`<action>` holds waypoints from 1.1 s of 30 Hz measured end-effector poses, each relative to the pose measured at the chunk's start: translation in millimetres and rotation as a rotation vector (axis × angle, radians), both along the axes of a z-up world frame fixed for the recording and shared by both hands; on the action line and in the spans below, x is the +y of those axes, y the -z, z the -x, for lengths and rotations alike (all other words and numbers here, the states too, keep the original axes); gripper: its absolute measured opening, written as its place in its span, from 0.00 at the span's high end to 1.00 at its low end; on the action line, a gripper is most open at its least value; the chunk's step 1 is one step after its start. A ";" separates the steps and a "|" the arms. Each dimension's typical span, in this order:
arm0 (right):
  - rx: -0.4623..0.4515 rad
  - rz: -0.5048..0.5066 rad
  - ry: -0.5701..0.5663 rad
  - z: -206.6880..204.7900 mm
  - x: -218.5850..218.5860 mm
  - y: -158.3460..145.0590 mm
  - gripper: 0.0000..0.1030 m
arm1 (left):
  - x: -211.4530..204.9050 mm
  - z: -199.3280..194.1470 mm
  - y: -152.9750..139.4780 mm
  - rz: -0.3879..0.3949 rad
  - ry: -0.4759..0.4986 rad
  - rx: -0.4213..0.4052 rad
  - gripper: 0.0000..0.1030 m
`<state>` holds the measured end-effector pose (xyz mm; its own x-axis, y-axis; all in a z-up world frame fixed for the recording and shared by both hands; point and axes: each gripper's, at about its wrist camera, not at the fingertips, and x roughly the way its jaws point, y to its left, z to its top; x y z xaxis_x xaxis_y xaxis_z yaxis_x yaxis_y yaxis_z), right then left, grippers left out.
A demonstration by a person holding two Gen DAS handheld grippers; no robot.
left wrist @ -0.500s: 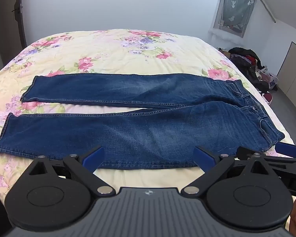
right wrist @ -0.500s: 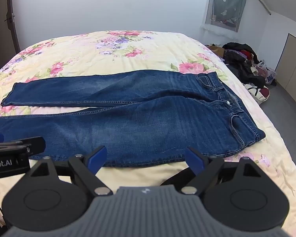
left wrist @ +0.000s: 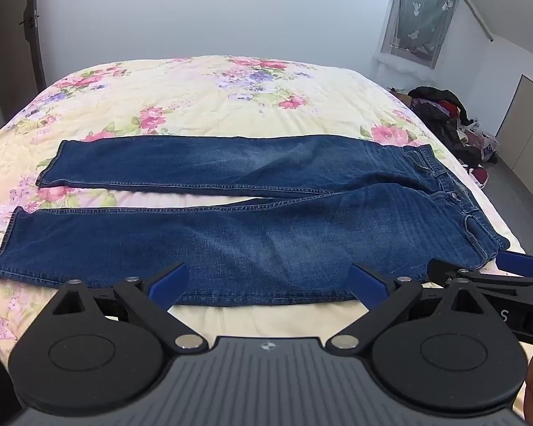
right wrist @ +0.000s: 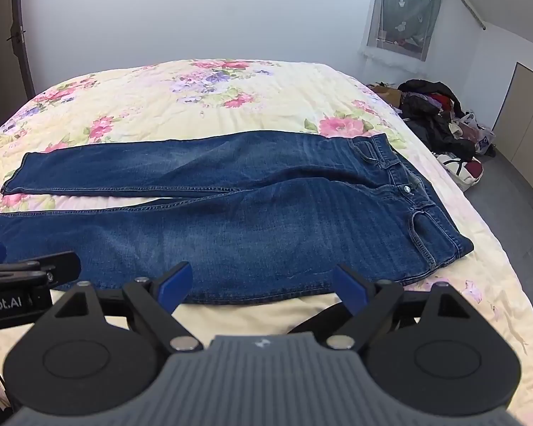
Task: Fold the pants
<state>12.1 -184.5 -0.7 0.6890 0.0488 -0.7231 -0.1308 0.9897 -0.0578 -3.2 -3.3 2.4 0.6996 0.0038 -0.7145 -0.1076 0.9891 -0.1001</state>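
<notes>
Almost nothing has changed in the last half second: we hold both grippers where they were, so folding has not begun. The left gripper (left wrist: 268,280) and right gripper (right wrist: 263,280) gape wide, empty. The jeans (left wrist: 252,213) lie flat on the bed (left wrist: 195,96) just ahead of them, the near edge seemingly untouched.

White walls (left wrist: 231,7), curtained window (left wrist: 419,17) at right, floral bedspread (left wrist: 202,88) on bed, clothes pile (right wrist: 440,117) on grey floor (right wrist: 508,191), dark door (left wrist: 7,53) at left.
</notes>
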 end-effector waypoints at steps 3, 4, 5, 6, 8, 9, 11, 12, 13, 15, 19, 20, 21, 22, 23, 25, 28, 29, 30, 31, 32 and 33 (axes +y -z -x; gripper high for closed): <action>0.000 0.000 -0.002 -0.2 -0.6 -4.0 0.20 | -0.1 -0.1 -0.2 0.001 0.001 0.000 0.00; -0.001 0.000 -0.003 1.5 -0.7 -3.7 0.20 | -0.1 -0.1 -0.3 0.001 0.000 0.000 0.00; -0.002 0.000 -0.004 0.6 -1.9 -5.5 0.20 | -0.9 0.1 -0.7 0.002 0.001 -0.002 0.00; -0.014 0.004 -0.001 4.5 0.9 -5.1 0.20 | -1.6 0.1 -1.3 0.003 0.001 -0.003 0.00; -0.017 0.004 0.000 5.8 2.3 -4.9 0.20 | 2.1 1.7 -4.0 0.007 0.005 -0.009 0.00; -0.019 0.004 -0.001 6.6 2.7 -5.2 0.20 | 2.5 2.4 -4.6 0.009 0.005 -0.011 0.00; -0.020 0.003 -0.001 7.0 2.6 -5.5 0.20 | 2.5 2.7 -5.7 0.010 0.004 -0.013 0.00; -0.019 0.003 -0.001 7.1 2.7 -5.8 0.20 | 2.6 2.6 -5.7 0.009 0.004 -0.012 0.00; -0.020 0.003 -0.001 7.0 2.7 -5.6 0.20 | 2.7 2.6 -5.9 0.010 0.004 -0.012 0.00; -0.017 0.002 -0.003 7.1 2.8 -6.0 0.20 | 2.6 2.6 -5.9 0.009 0.005 -0.012 0.00; -0.019 0.002 -0.004 8.0 3.3 -5.6 0.20 | 2.7 2.6 -6.0 0.010 0.005 -0.012 0.00; -0.019 0.002 -0.004 7.9 3.3 -5.6 0.20 | 2.7 2.7 -5.9 0.010 0.005 -0.013 0.00; -0.019 0.003 -0.005 8.3 3.6 -5.7 0.20 | 2.7 2.6 -5.9 0.010 0.005 -0.012 0.00; -0.019 0.002 -0.004 8.5 3.4 -5.7 0.20 | 2.8 2.8 -6.4 0.010 0.004 -0.012 0.00; -0.020 0.001 -0.005 8.6 3.3 -5.6 0.20 | 2.7 2.8 -5.8 0.010 0.005 -0.013 0.00; -0.020 0.002 -0.004 8.6 3.4 -5.6 0.20 | 2.8 2.8 -5.9 0.010 0.004 -0.012 0.00; -0.020 0.002 -0.004 8.6 3.6 -5.6 0.20 | 3.3 3.4 -6.3 0.010 0.004 -0.013 0.00; -0.020 0.002 -0.004 8.6 3.6 -5.6 0.20 | 3.3 3.4 -6.3 0.010 0.004 -0.013 0.00; -0.020 0.003 -0.005 8.8 3.9 -5.8 0.20 | 3.3 3.3 -6.3 0.010 0.004 -0.013 0.00; -0.020 0.002 -0.005 9.2 3.9 -5.9 0.20 | 3.3 3.3 -6.3 0.010 0.004 -0.013 0.00; -0.020 0.002 -0.005 9.2 3.9 -5.7 0.20 | 3.4 3.4 -6.4 0.011 0.004 -0.013 0.00; -0.020 0.003 -0.006 9.7 4.6 -6.1 0.20 | 3.3 3.3 -6.3 0.011 0.005 -0.013 0.00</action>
